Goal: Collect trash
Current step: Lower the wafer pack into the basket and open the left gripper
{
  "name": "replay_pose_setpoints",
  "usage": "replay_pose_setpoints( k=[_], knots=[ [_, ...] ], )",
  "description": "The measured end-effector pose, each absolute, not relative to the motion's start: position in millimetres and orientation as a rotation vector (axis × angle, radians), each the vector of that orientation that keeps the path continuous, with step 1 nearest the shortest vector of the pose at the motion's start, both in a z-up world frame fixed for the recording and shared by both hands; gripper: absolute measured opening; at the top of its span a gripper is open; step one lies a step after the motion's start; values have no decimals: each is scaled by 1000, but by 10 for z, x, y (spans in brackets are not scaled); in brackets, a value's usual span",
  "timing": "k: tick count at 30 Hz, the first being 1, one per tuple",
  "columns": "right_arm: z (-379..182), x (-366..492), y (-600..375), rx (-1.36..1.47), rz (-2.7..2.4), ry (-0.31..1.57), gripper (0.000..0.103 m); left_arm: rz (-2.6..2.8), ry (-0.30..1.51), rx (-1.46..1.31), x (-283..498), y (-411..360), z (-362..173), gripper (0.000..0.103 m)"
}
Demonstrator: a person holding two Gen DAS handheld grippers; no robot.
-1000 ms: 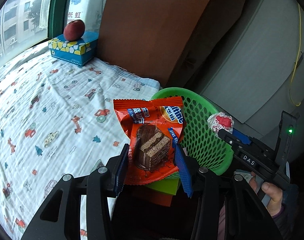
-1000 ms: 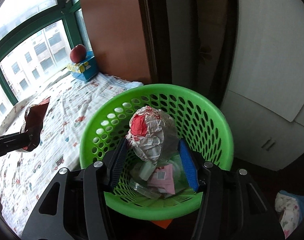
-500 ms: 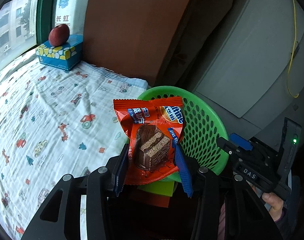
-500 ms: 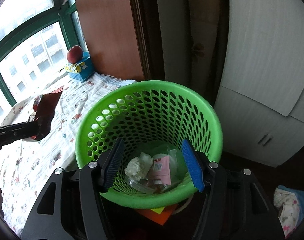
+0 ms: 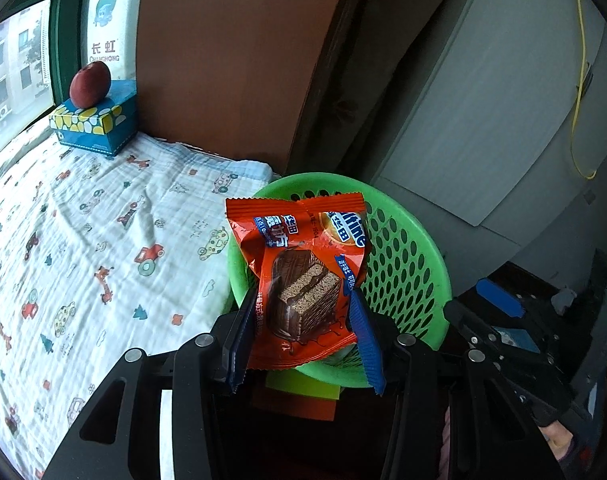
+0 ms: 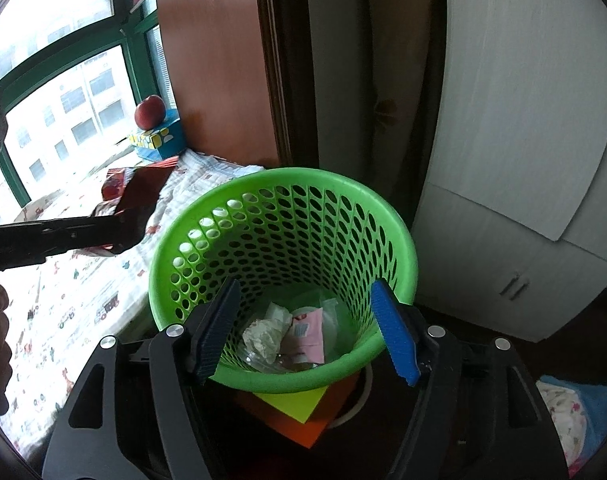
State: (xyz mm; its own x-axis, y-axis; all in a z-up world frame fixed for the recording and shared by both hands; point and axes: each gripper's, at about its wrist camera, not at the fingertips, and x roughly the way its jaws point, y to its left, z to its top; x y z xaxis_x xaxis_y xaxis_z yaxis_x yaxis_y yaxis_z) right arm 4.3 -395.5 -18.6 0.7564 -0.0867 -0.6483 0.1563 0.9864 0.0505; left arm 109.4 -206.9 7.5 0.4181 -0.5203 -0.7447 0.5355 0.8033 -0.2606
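My left gripper [image 5: 301, 316] is shut on an orange snack wrapper [image 5: 303, 264] printed with a chocolate wafer, held upright just in front of the green perforated basket [image 5: 415, 256]. In the right wrist view the same wrapper [image 6: 137, 188] hangs left of the basket [image 6: 383, 216], in the left gripper's black fingers [image 6: 83, 232]. My right gripper [image 6: 309, 332] hovers over the basket's near rim, its jaws opening with nothing between them. A crumpled white paper ball [image 6: 265, 334] and a pink packet [image 6: 309, 338] lie on the basket's bottom.
A bed with a cartoon-print sheet [image 5: 83, 240] fills the left. A blue tissue box [image 5: 95, 126] with a red apple [image 5: 89, 84] on it stands by the window. White cabinet doors [image 6: 523, 160] stand right of the basket. Yellow and orange sheets [image 6: 299, 404] lie under it.
The right gripper let go of the crumpled paper ball, which dropped into the basket, and its jaws spread wider. The left gripper carried the wrapper closer to the basket.
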Motion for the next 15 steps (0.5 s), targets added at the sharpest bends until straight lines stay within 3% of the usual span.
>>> replay_pose_setpoints(
  k=[7,15],
  knots=[
    [-174,-3,-3967,113,-129,692,69,-673,937,33,1133,-2187,29,45],
    [-185,-41,-3987,123,-134,692,69,-704,955,6,1193,-2291,-33,54]
  ],
)
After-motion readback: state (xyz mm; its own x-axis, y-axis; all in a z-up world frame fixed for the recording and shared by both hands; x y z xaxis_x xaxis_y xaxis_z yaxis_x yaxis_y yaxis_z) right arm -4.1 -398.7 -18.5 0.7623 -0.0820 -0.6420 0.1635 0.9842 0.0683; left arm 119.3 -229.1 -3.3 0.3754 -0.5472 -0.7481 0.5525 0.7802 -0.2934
